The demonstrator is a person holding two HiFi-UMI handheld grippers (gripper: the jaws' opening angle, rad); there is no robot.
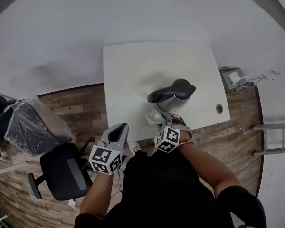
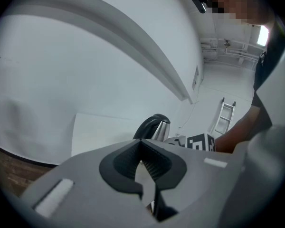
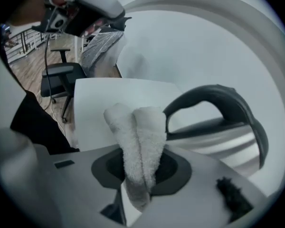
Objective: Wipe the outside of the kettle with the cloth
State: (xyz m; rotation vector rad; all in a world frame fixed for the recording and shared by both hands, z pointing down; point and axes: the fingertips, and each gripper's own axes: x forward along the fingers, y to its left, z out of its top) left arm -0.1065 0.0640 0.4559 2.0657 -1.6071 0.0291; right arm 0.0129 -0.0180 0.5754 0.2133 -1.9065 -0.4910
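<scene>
The cloth (image 3: 138, 127) is held tight between the jaws of the right gripper (image 3: 141, 172). The cloth is white and fluffy. It is folded, so two soft rolls stick up past the jaws. It is held just beside the kettle (image 3: 228, 139), low by the dark handle. Whether the two are touching cannot be told. The kettle is stood upright on the white table (image 1: 142, 65), near the edge closest to the person. Its body is shiny silver, and its lid and handle are dark.

The left gripper (image 2: 141, 158) is pressed shut at its tips, and nothing is held in it. It is held up in the air by the table's near corner, apart from the right gripper, and is pointed toward the kettle. A black chair (image 1: 61, 170) is seen on the wood floor (image 1: 80, 108), off to the left of the table.
</scene>
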